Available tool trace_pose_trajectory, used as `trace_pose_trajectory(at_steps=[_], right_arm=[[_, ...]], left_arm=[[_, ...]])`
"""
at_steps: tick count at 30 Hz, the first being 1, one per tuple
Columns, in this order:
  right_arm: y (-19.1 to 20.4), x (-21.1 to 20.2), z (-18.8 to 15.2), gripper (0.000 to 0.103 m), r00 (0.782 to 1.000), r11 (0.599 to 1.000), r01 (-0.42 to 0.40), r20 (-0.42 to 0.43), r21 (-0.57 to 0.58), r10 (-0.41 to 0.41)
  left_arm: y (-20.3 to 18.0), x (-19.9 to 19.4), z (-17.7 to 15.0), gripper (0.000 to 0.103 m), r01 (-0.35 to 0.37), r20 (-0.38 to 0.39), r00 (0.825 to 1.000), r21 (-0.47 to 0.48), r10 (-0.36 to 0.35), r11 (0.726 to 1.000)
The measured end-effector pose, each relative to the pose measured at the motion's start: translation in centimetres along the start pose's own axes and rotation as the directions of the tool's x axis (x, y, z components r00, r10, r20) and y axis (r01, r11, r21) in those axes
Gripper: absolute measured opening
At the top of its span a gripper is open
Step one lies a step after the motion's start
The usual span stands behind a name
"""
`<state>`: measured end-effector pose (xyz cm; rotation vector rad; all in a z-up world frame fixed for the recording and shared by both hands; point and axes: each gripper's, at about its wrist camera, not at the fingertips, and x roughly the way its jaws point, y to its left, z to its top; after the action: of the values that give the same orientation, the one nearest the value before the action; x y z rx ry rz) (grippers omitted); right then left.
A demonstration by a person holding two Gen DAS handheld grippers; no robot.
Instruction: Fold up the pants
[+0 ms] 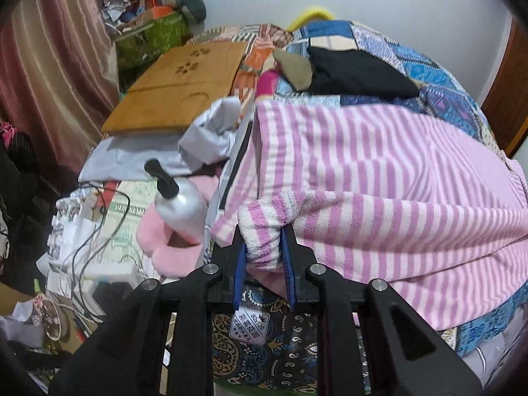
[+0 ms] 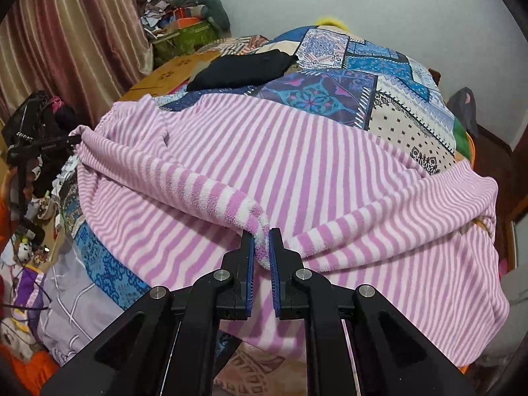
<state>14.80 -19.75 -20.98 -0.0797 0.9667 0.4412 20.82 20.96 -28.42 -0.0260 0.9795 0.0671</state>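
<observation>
Your left gripper [image 1: 264, 236] was a black, matte plastic two-finger tool, each finger lined on its inner face with a thin blue ribbed pad [image 1: 286, 257]. Behind the fingers, angular black linkage arms spread outward, pinned by four round silver metal pivots [image 1: 211, 269] set in a shallow arc, and triangular cut-outs lightened the outer arms. Your right gripper [image 2: 262, 236] was of the same build: black tapered fingers, blue ribbed pads [image 2: 274, 270], four silver round pivot pins [image 2: 221, 275] and hollowed triangular outer arms, with thin pale metal rods [image 2: 171, 356] running along the inner links.
</observation>
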Motion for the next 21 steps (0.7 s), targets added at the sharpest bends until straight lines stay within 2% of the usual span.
trace_pose_trajectory(at_steps=[7,11,15,18,21], right_arm=[[0.5,-0.4,-0.7,0.017,0.999,1.0,0.01,-0.035,-0.015,-0.01],[0.1,-2.0,-0.8,0.03,0.999,1.0,0.024,-0.024,-0.018,-0.025],[-0.9,-4.0,-0.3,0.033,0.999,0.999,0.047,0.014,-0.015,-0.047],[-1.8,-4.9,0.6,0.037,0.997,0.998,0.062,0.047,-0.005,-0.062],[-3.0,-4.5,1.7,0.039,0.994,0.997,0.082,0.072,0.014,-0.083]], left_arm=[[0.8,-0.5,-1.2,0.029,-0.009,-0.035,0.999,-0.01,0.008,1.0],[1.3,-2.3,-1.1,0.03,-0.009,-0.033,0.999,-0.028,0.008,1.0],[0.7,-4.8,0.1,0.031,-0.053,0.015,0.998,-0.009,0.053,0.999],[-0.1,-6.1,1.5,0.038,-0.054,0.051,0.997,-0.026,0.055,0.998],[-1.8,-6.3,3.0,0.041,-0.032,0.071,0.997,-0.024,0.034,0.999]])
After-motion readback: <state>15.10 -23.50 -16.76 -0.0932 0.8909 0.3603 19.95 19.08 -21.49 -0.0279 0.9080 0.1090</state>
